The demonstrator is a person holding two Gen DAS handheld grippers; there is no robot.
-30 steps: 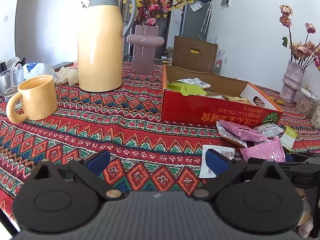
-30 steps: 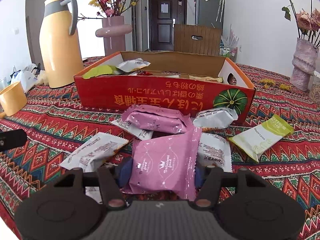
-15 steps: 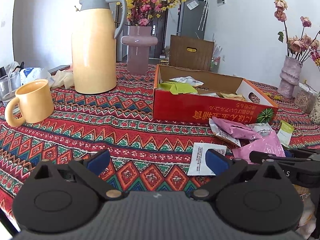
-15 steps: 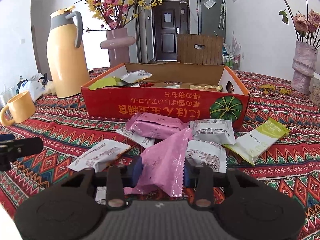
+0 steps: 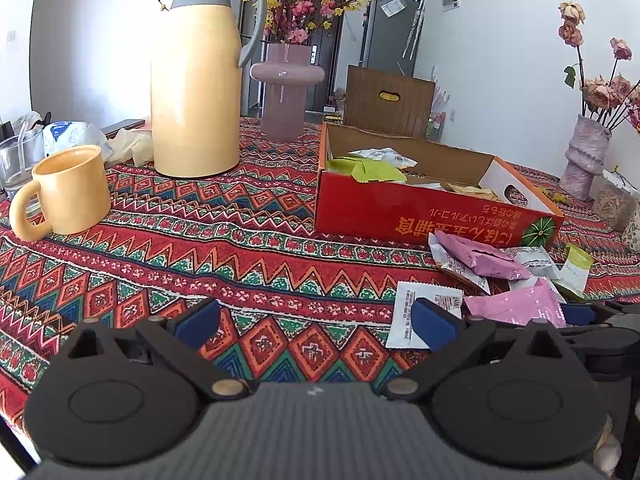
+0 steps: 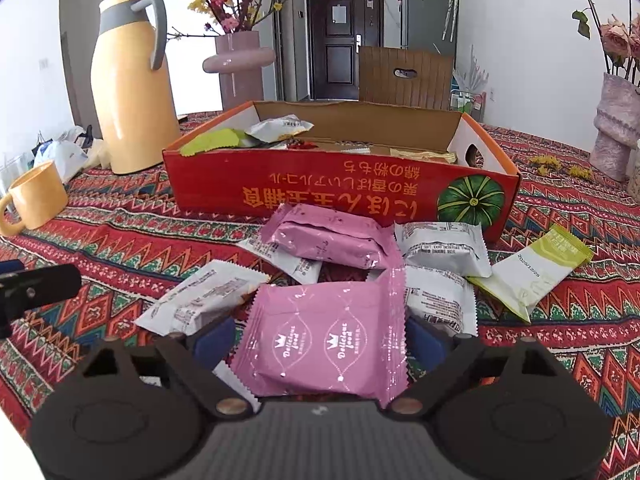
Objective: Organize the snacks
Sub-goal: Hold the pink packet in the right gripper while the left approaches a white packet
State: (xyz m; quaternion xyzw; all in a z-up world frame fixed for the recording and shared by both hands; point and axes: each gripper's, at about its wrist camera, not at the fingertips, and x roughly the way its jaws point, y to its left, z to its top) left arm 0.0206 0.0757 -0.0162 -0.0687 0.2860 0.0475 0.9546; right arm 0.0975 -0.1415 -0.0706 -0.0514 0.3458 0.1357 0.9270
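A pink snack packet (image 6: 324, 344) lies flat between the fingers of my right gripper (image 6: 318, 340). The jaws are opening, and a small gap shows between each blue pad and the packet. Around it lie another pink packet (image 6: 332, 240), several white packets (image 6: 440, 248) and a green one (image 6: 536, 272). Behind them stands the red cardboard box (image 6: 304, 192) with a few snacks inside. My left gripper (image 5: 316, 320) hangs open over bare tablecloth, with a white packet (image 5: 408, 312) by its right finger. The pink packet (image 5: 516, 308) and the box (image 5: 400, 212) also show in the left wrist view.
A yellow thermos jug (image 5: 196, 92) and yellow mug (image 5: 68, 192) stand to the left, with a glass (image 5: 16, 160) behind the mug. A pink vase (image 5: 284, 96) stands behind the box and another vase (image 5: 584, 160) at the far right. A patterned cloth (image 5: 200, 260) covers the table.
The right gripper had squeezed the pink packet, which folded up between its pads. Now the jaws have spread and the packet lies flat again. The left gripper stayed open and hardly moved.
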